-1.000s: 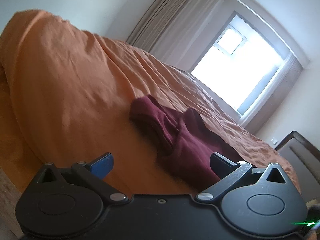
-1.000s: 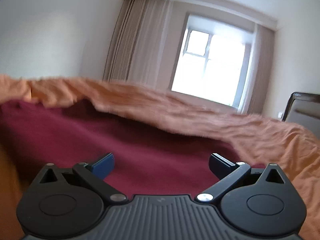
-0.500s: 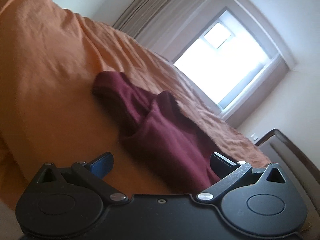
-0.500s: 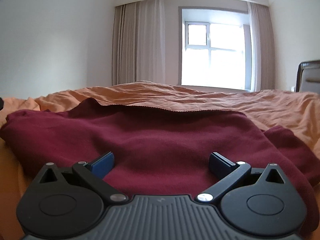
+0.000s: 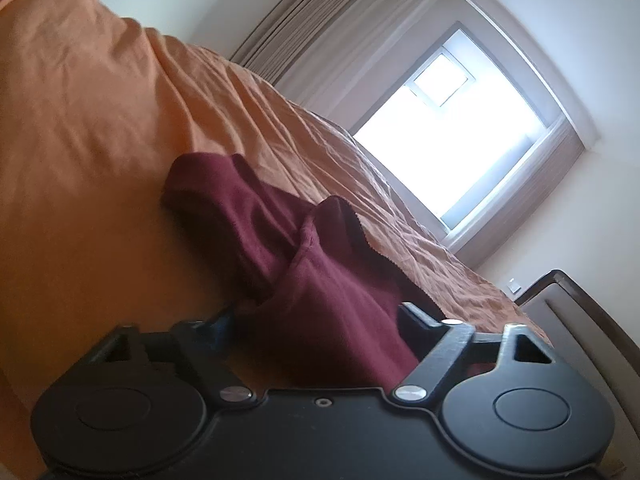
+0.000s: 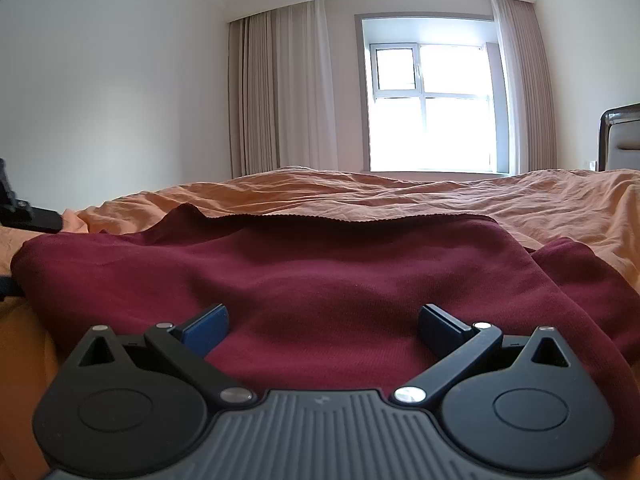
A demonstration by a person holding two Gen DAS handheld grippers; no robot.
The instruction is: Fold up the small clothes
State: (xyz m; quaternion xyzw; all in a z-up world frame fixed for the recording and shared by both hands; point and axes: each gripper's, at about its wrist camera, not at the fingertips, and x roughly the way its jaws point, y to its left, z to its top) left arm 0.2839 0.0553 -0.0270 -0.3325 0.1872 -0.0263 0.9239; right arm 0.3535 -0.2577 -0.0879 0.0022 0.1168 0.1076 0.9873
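Both grippers, left (image 5: 316, 320) and right (image 6: 323, 322), had closed in low over the maroon garment (image 6: 320, 280) lying rumpled on the orange bed (image 6: 400, 192), jaws wide and empty, likely about to pinch its near edge.

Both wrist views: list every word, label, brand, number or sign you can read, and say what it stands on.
None can be read. The right gripper body bears a small embossed mark at its top centre, too small to make out. The maroon garment, orange bedspread and left gripper show no text.
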